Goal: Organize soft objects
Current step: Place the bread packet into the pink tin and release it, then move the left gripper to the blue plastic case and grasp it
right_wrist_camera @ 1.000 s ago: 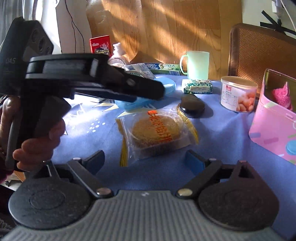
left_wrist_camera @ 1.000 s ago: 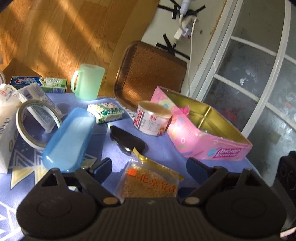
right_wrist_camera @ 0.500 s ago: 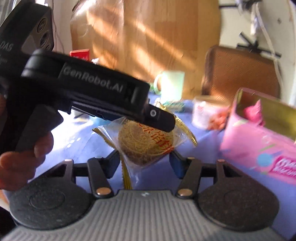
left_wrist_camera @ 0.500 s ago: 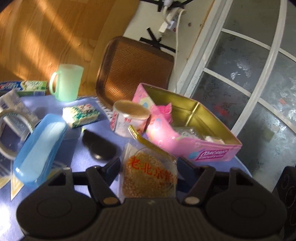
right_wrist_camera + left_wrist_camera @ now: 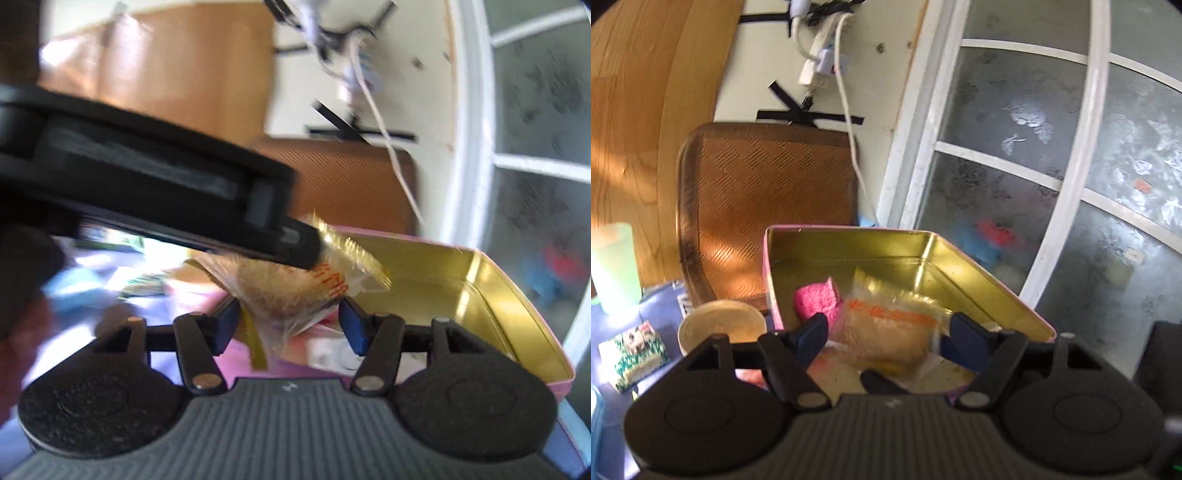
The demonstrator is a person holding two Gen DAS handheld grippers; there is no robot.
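Left tongs point(image 5: 886, 332) and right tongs point(image 5: 288, 321) both grip wrapped cake point(image 5: 886, 332), one at each side, above open tin point(image 5: 849, 243); likely steadying limp wrapper for drop beside pink sponge point(image 5: 816, 299).

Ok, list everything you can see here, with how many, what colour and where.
tin: 1, pink outside, gold inside, open, on the table
sponge: 1, pink, inside the tin
pastry packet: 1, clear with orange print, held over the tin
can: 1, pale lid, left of the tin
cup: 1, green, far left
snack pack: 1, green-patterned, near left
tray: 1, brown, behind the tin
left gripper: 1, black, clamping the packet
right gripper: 1, black, around the packet's lower corner; grip unclear
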